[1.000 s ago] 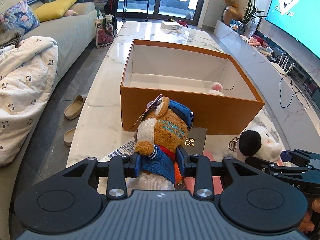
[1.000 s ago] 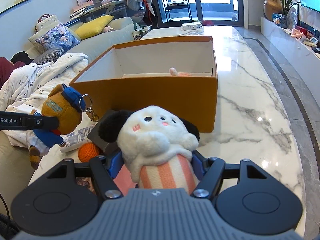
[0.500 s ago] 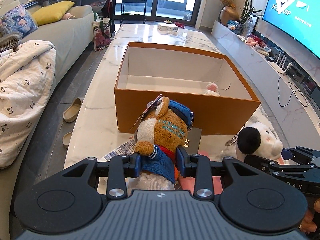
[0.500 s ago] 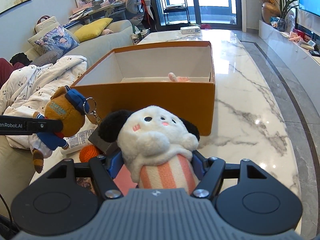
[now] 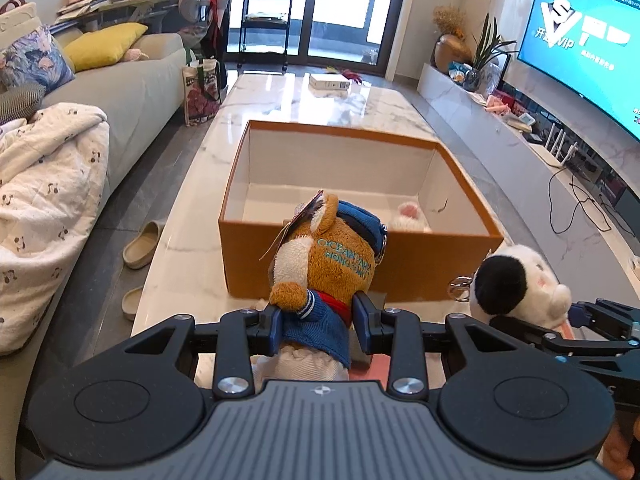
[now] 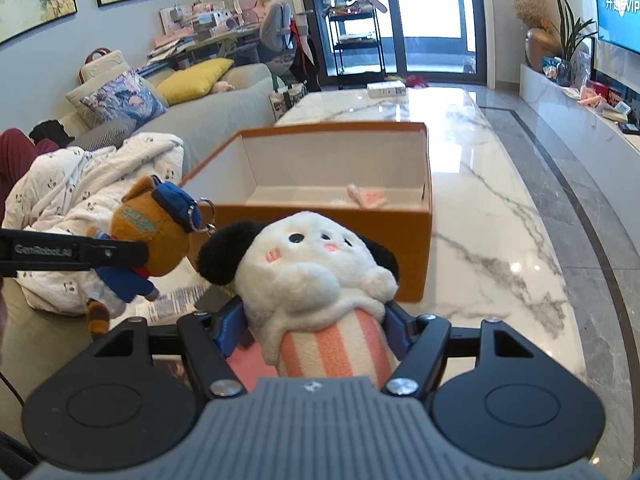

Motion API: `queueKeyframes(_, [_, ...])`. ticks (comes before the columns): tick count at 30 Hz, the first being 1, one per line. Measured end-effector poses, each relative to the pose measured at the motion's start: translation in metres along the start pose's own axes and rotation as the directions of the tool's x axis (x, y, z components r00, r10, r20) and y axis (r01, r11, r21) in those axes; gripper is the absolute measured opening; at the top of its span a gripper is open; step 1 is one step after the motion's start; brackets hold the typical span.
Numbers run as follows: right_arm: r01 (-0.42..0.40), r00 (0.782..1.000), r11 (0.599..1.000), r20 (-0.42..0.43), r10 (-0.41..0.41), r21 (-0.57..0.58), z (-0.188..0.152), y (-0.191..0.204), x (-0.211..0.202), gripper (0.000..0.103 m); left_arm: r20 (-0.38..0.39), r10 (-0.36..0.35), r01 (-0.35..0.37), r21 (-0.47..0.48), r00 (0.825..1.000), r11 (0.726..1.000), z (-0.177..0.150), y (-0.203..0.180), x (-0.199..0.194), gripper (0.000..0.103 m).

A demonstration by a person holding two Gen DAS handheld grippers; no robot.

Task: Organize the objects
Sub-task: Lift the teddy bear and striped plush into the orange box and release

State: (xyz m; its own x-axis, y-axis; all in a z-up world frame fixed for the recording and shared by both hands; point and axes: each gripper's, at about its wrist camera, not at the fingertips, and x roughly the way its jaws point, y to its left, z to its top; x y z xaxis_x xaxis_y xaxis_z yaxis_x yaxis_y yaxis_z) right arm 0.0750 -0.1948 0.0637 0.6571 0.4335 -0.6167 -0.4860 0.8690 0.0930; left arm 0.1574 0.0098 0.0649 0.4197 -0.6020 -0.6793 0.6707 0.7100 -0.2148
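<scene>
My left gripper (image 5: 316, 326) is shut on a brown bear plush (image 5: 326, 264) in a blue cap and jacket, held above the marble table before the open orange box (image 5: 400, 264). It also shows in the right wrist view (image 6: 148, 236). My right gripper (image 6: 316, 324) is shut on a white dog plush (image 6: 316, 276) with black ears and a pink-striped body, also seen in the left wrist view (image 5: 520, 284). The box (image 6: 332, 228) holds a small pink-and-white plush (image 5: 410, 218) near its front right.
The marble coffee table (image 6: 500, 240) runs ahead, with a white box (image 5: 329, 81) at its far end. A sofa with a quilt (image 5: 44, 200) is left, slippers (image 5: 142, 240) on the floor. A TV (image 5: 580, 60) and low console are right. Papers (image 6: 176, 300) lie under the grippers.
Both grippers have risen with their plush toys and tilted up, so the box sits lower in view and more of its inside shows. Both holds are unchanged.
</scene>
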Motion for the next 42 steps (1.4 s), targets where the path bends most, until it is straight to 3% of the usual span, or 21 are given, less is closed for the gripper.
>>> queueKeyframes(8, [-0.008, 0.994, 1.0, 0.112, 0.005, 0.02, 0.063, -0.001, 0.006, 0.07, 0.082, 0.014, -0.013, -0.023, 0.997, 1.0, 0.068, -0.002, 0.016, 0.04])
queueKeyframes(12, [-0.004, 0.992, 0.999, 0.124, -0.002, 0.049, 0.095, -0.009, 0.039, 0.07, 0.11, 0.062, -0.059, -0.031, 0.992, 0.998, 0.099, -0.001, 0.05, 0.04])
queueKeyframes(16, [0.0, 0.993, 0.995, 0.119, -0.013, 0.103, 0.114, -0.022, 0.086, 0.07, 0.086, 0.057, -0.049, -0.089, 0.995, 0.995, 0.104, 0.012, 0.09, 0.04])
queueKeyframes(26, [0.038, 0.999, 0.984, 0.014, -0.041, 0.174, 0.108, -0.04, 0.17, 0.071, 0.021, 0.059, -0.056, -0.125, 0.998, 0.991, 0.104, 0.018, 0.154, 0.04])
queueKeyframes(36, [0.111, 0.994, 0.991, -0.001, -0.111, 0.073, 0.1, -0.033, 0.181, 0.072, -0.076, 0.089, -0.095, -0.075, 0.993, 0.993, 0.109, 0.007, 0.179, 0.04])
queueKeyframes(42, [0.11, 0.994, 0.993, -0.003, -0.11, 0.038, 0.098, -0.025, 0.187, 0.072, -0.15, 0.107, -0.118, -0.071, 0.983, 0.99, 0.104, 0.011, 0.194, 0.041])
